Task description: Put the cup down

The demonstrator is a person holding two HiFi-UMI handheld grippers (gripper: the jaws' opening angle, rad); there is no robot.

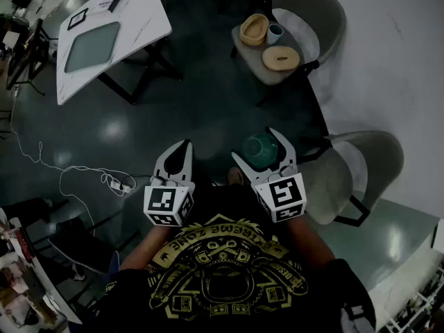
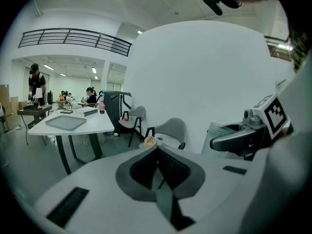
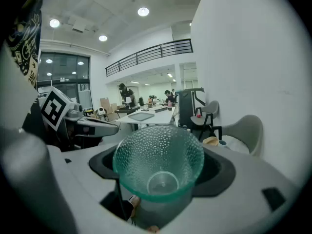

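A green dimpled glass cup point(image 1: 258, 148) is held in the air, above the dark floor in front of the person, with my right gripper point(image 1: 263, 150) shut on it. In the right gripper view the cup point(image 3: 158, 162) fills the space between the widely spread jaws of the right gripper point(image 3: 161, 168), its mouth facing the camera. My left gripper point(image 1: 178, 155) hangs level with it to the left, its jaws together with nothing between them. In the left gripper view the left gripper point(image 2: 157, 152) shows its pads meeting.
A chair ahead point(image 1: 295, 26) carries a wooden bowl point(image 1: 254, 28), a small blue cup point(image 1: 275, 33) and a wooden plate point(image 1: 280, 58). Another grey chair point(image 1: 357, 165) stands close on the right. A white table point(image 1: 139, 12) with a grey tray point(image 1: 91, 46) is at far left. A cable and power strip point(image 1: 118, 182) lie on the floor.
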